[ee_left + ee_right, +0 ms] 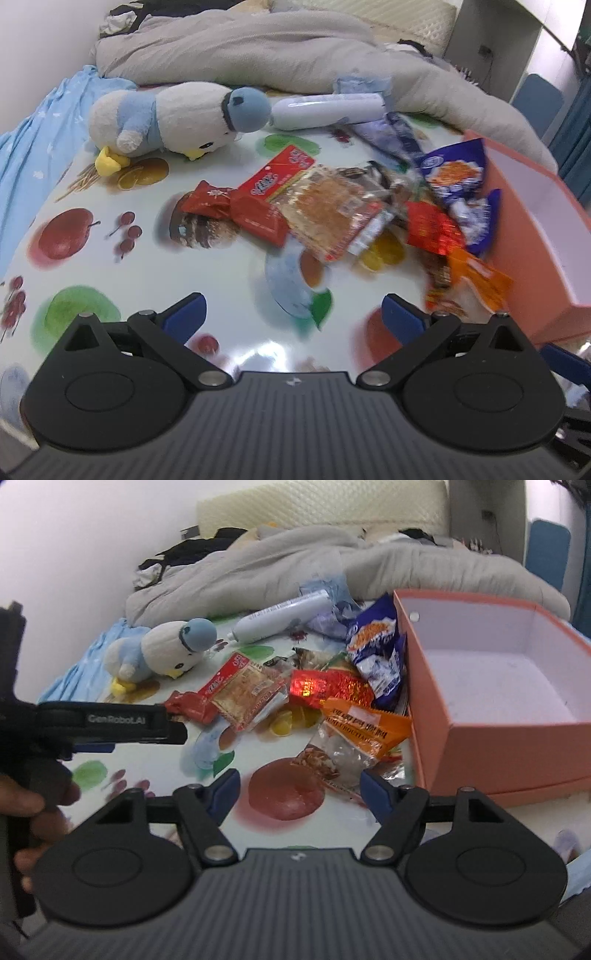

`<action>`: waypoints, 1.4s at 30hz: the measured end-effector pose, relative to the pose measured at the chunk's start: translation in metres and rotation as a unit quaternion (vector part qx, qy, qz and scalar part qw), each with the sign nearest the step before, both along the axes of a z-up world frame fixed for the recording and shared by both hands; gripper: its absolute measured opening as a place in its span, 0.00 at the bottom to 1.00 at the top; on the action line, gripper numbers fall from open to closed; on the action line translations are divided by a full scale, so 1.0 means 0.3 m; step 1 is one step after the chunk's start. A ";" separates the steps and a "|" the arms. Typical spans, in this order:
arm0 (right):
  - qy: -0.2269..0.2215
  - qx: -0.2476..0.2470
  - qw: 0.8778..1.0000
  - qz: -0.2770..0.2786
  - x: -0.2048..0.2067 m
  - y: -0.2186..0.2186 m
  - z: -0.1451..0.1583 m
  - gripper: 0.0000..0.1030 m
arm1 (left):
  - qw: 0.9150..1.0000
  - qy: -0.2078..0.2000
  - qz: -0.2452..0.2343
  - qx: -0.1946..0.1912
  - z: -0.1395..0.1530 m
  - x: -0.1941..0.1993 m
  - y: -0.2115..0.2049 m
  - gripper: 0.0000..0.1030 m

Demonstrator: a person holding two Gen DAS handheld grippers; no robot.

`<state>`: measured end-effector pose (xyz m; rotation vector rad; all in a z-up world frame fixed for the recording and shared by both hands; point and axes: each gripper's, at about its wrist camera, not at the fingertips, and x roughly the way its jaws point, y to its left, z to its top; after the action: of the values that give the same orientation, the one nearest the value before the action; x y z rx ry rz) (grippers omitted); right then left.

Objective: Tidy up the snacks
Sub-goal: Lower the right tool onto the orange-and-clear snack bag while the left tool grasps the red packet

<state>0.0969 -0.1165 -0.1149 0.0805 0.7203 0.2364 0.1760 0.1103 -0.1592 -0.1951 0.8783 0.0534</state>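
Snacks: a jumble of crinkly foil and plastic snack packets [314,698] lies heaped on the fruit-printed glossy tablecloth [110,266], just left of the box.
Box: the salmon-pink cardboard box with a white inside [491,686] sits open-topped at the right of the pile; nothing shows inside it.
Blue bag: a purple-blue crisp bag [376,650] leans against the box's near left wall, touching it.
Orange pack: an orange-topped clear packet of nuts [351,742] lies nearest the right gripper, just beside the box's corner.
Red pack: a shiny red foil packet [325,686] rests between the orange one and a clear packet of golden crackers [325,210].
Red wrappers: two red wrapped bars [240,206] mark the left edge of the heap.
Left gripper: the black left gripper with blue pads [293,317] is spread wide and holds nothing, poised above the cloth in front of the pile; the right view shows it side-on, gripped by a hand [33,812].
Right gripper: the black right gripper with blue pads [299,790] also stands wide apart and empty, low over a printed red apple, the orange-topped packet just ahead of its right finger.
Bystanders: a white-and-blue plush penguin [173,118] lies on its side behind the snacks, beside a white cylindrical bottle [325,110]; a grey rumpled duvet [258,48] fills the back.
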 end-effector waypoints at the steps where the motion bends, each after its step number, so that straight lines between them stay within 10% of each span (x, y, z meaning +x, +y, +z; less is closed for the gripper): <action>1: 0.002 -0.003 1.000 -0.006 0.011 0.008 -0.011 0.71 | 1.000 0.000 0.002 0.002 -0.013 0.022 0.012 0.99; 21: 0.071 -0.018 0.978 -0.194 0.250 0.052 -0.143 0.70 | 0.993 0.003 0.084 -0.078 -0.218 0.394 0.153 0.90; 35: 0.084 -0.058 0.981 -0.163 0.298 0.097 -0.202 0.67 | 0.992 0.000 0.110 -0.057 -0.267 0.457 0.176 0.63; 42: 0.082 -0.045 0.985 -0.145 0.283 0.091 -0.191 0.49 | 0.995 0.008 0.079 -0.065 -0.251 0.411 0.175 0.49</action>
<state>0.1818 -0.0892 -0.1723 0.1177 0.8721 -0.0835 0.2992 0.1628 -0.2346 -0.3874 0.8811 0.1457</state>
